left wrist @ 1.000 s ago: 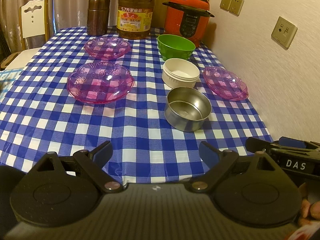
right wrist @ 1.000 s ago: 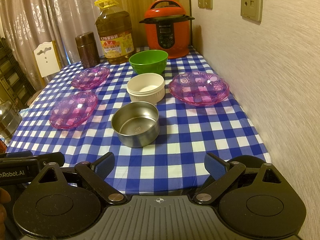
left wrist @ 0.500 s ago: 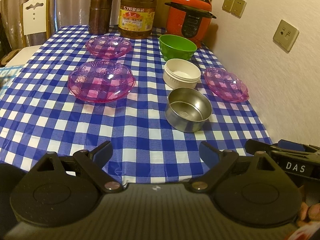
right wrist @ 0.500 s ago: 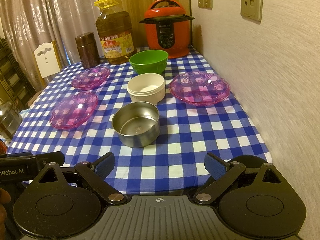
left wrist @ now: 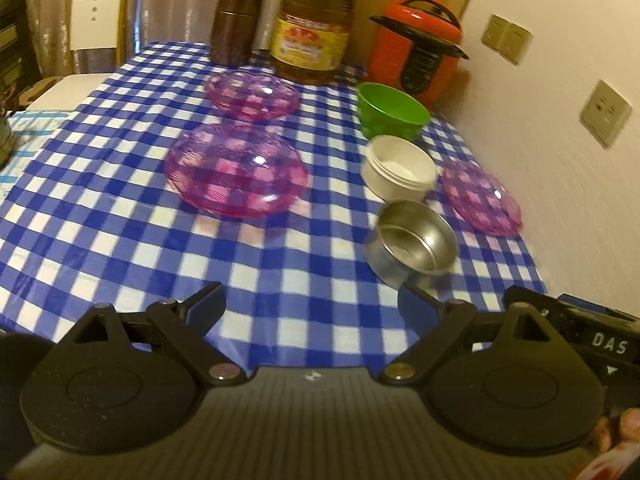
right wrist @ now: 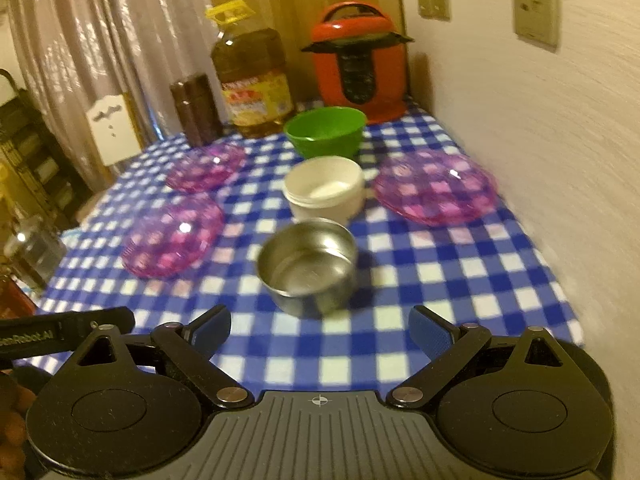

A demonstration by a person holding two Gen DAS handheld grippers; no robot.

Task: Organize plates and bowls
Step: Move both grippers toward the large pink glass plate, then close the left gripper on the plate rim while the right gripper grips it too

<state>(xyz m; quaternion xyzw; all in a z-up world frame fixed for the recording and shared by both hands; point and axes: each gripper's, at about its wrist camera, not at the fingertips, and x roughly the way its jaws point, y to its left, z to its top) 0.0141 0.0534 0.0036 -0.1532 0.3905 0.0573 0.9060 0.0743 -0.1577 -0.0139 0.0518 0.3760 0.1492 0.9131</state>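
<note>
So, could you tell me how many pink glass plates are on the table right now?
3. One plate sits by the wall, right of the white bowl; a second plate lies left of the steel bowl; the third plate is behind it. None appear hidden.

A home dining corner is showing here. A blue checked cloth (left wrist: pixel 120 216) is covering the bench, with a red pressure cooker (left wrist: pixel 416 60) standing at 1 o'clock against the wall, a big jug of cooking oil (left wrist: pixel 312 32) at 12 and a brown canister (left wrist: pixel 236 28) beside it. A white dining chair (left wrist: pixel 96 20) is sitting at 10 o'clock before long curtains (right wrist: pixel 100 40). Wall sockets (left wrist: pixel 606 114) are lining the papered wall at 2.
</note>
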